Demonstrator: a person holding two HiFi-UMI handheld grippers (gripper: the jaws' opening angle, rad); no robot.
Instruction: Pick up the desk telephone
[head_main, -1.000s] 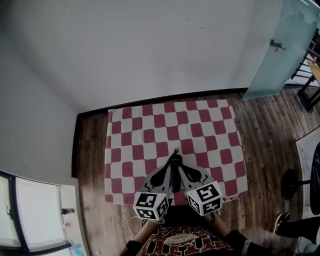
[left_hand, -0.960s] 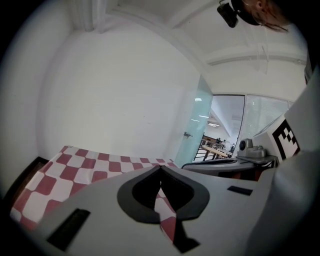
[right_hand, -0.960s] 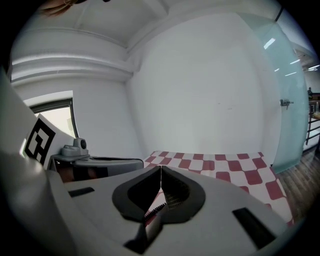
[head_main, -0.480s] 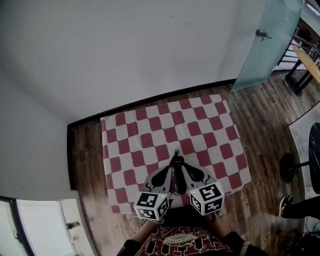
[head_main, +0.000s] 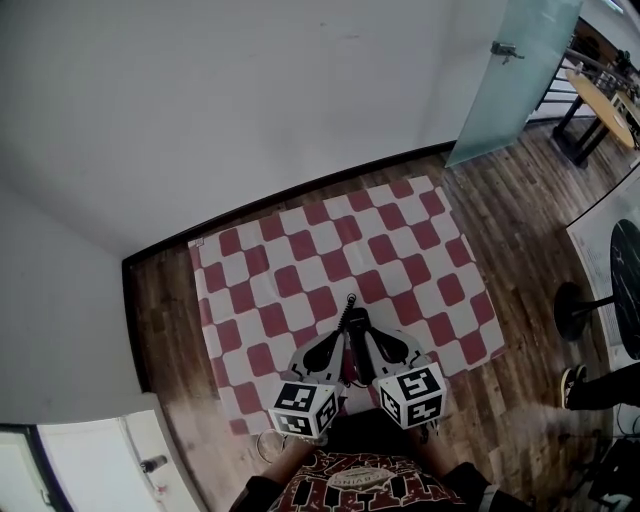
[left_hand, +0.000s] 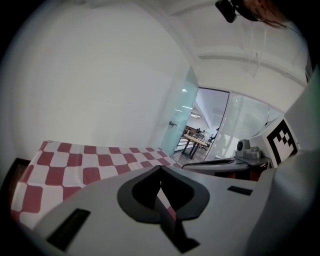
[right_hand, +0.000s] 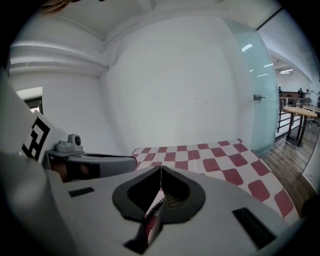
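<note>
Left gripper (left_hand: 160, 168) — jaws pressed together, nothing between them. Right gripper (right_hand: 160, 169) — jaws likewise closed and empty, just beside it. Below: checkered cloth (head_main: 300, 262) on the table. Desk telephone: in no view. Task judged unstarted; finding, reaching and grasping remain.

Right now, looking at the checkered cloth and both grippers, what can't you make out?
- Head view: the near edge of the checkered cloth, covered by the left gripper and right gripper, both shut and empty.
- Head view: a dark round object, cut off by the right edge.
- Left gripper view: the furniture beyond the glass door, too small.
- No telephone shows in any view.
</note>
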